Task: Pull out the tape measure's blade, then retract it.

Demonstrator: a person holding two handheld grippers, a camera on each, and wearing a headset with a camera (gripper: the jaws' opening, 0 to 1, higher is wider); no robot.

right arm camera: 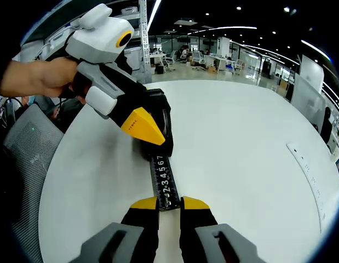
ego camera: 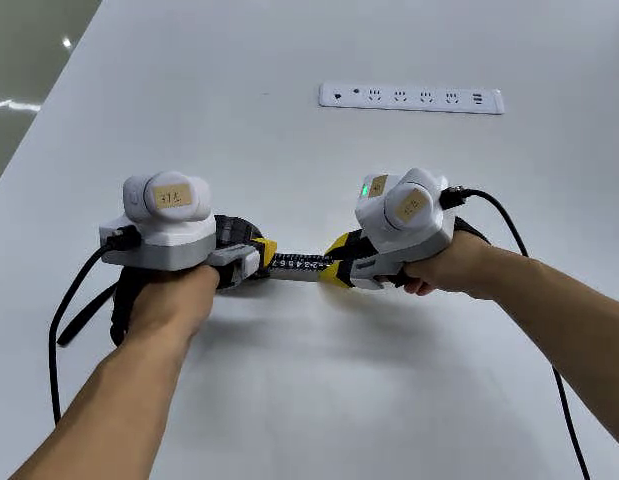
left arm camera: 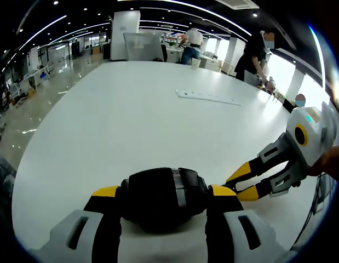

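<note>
A black tape measure case [left arm camera: 165,195] sits clamped between the yellow-tipped fingers [left arm camera: 105,193] of my left gripper [ego camera: 251,258], which is shut on it. A short length of black blade [right arm camera: 164,181] with white numbers runs out of the case [right arm camera: 158,123] to my right gripper [right arm camera: 169,204], shut on the blade's end. In the head view the blade [ego camera: 301,264] spans the small gap between the left gripper and the right gripper [ego camera: 339,268], just above the white table [ego camera: 319,380]. The right gripper [left arm camera: 243,181] enters the left gripper view from the right.
A white power strip [ego camera: 411,98] lies flat on the table beyond the grippers; it also shows at the table's far side [left arm camera: 208,97]. Black cables [ego camera: 64,310] trail from both grippers. People [left arm camera: 256,52] stand at desks past the table's far edge.
</note>
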